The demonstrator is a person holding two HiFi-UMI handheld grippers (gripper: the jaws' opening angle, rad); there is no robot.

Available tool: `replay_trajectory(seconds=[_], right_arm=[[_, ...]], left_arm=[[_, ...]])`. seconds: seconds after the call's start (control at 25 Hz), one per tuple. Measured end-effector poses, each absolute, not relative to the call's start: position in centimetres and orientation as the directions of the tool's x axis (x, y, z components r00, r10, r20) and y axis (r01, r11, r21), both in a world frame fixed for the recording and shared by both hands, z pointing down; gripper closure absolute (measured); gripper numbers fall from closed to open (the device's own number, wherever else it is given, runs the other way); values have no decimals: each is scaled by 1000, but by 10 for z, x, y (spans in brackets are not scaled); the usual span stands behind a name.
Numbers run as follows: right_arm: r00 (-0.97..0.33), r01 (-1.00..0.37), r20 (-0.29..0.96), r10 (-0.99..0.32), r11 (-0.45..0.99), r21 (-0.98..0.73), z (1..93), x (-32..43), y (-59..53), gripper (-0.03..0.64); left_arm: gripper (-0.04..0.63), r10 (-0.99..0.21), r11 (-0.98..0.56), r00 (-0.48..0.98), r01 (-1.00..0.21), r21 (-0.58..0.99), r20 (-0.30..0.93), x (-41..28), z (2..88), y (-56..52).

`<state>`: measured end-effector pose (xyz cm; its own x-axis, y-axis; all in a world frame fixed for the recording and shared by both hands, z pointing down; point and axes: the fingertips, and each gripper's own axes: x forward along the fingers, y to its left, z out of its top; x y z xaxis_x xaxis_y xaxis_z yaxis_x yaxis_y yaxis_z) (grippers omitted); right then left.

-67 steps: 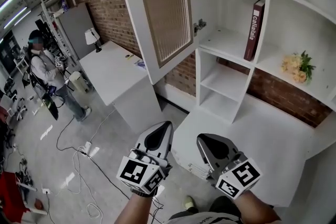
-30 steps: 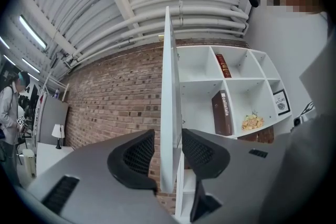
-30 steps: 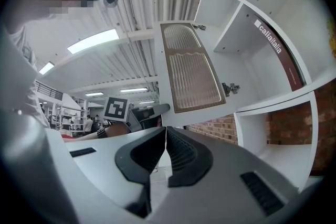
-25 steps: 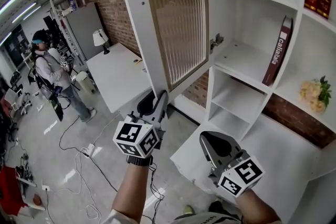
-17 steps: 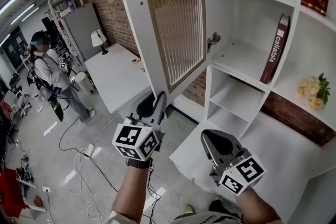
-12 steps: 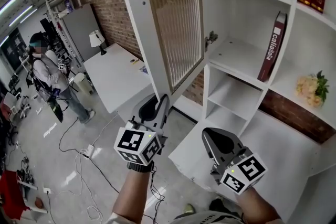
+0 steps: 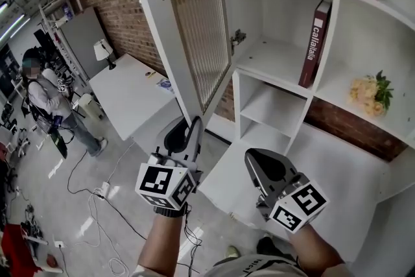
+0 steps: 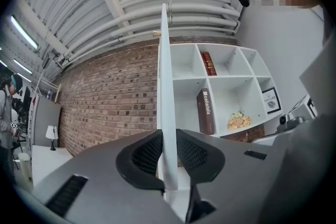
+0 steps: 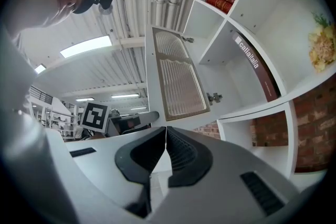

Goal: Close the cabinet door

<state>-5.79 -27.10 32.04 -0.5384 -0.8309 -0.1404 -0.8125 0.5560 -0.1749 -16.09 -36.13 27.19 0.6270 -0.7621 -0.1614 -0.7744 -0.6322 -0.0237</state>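
Grey plastic, the right claw [image 7: 250, 156] is clenched on nothing. Beside it the left claw [image 7: 192, 126] has just been closing and now pinches the lower free edge of the cabinet door [image 7: 157, 23] — a white frame round ribbed glass [image 7: 198, 10], standing open from the cabinet [image 7: 275, 52]. It looks light and stiff, likely to swing freely on its hinge [image 7: 238, 37]. The frame is the place to hold — the glass looks slick and breakable.

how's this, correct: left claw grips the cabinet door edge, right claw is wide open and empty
No: the right gripper view shows the right claw shut, though empty. The left claw, having just closed, does grip the cabinet door edge.
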Motion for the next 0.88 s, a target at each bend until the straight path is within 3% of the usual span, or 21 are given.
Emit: replay_trajectory(seconds=[0.88], right_arm=[[-373, -890, -194, -907, 409, -201, 304, 29, -261, 598]], left_arm=[[488, -719, -675, 676, -734, -66, -164, -93, 271, -327]])
